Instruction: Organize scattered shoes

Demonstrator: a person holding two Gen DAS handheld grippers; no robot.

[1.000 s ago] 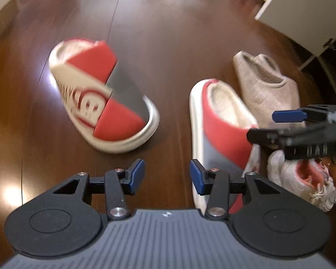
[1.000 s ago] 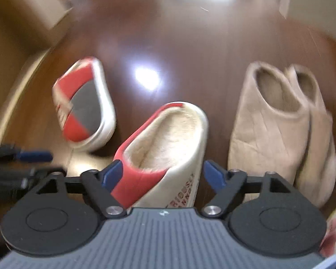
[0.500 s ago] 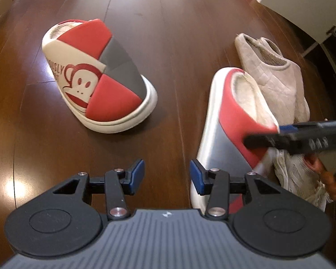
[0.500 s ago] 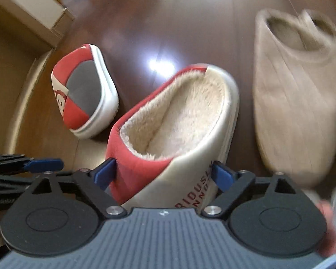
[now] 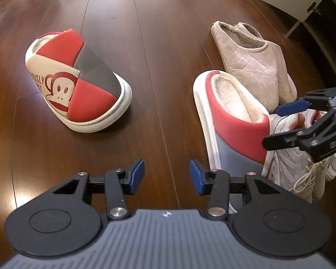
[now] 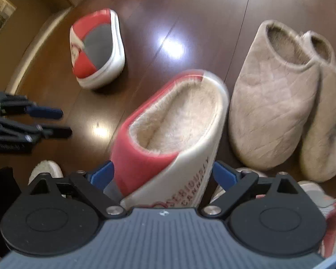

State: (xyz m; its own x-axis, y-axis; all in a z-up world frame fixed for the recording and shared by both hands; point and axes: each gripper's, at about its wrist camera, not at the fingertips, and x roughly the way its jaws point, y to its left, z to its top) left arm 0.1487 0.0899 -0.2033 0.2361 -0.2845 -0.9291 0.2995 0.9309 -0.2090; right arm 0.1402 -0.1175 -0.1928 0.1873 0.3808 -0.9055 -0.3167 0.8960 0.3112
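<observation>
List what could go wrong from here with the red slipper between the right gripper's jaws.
1. The right gripper has just been opening around the red slipper, which looks tilted, so it may tip onto the beige slippers.
2. The white sneaker crowds its other side, so withdrawing could snag its laces.

A broad strip of bare wooden floor lies open between the monkey slipper and its mate. On the mate's far side, room is tight: beige slippers sit just beside it, and a white sneaker presses against its flank, blocking passage.
</observation>
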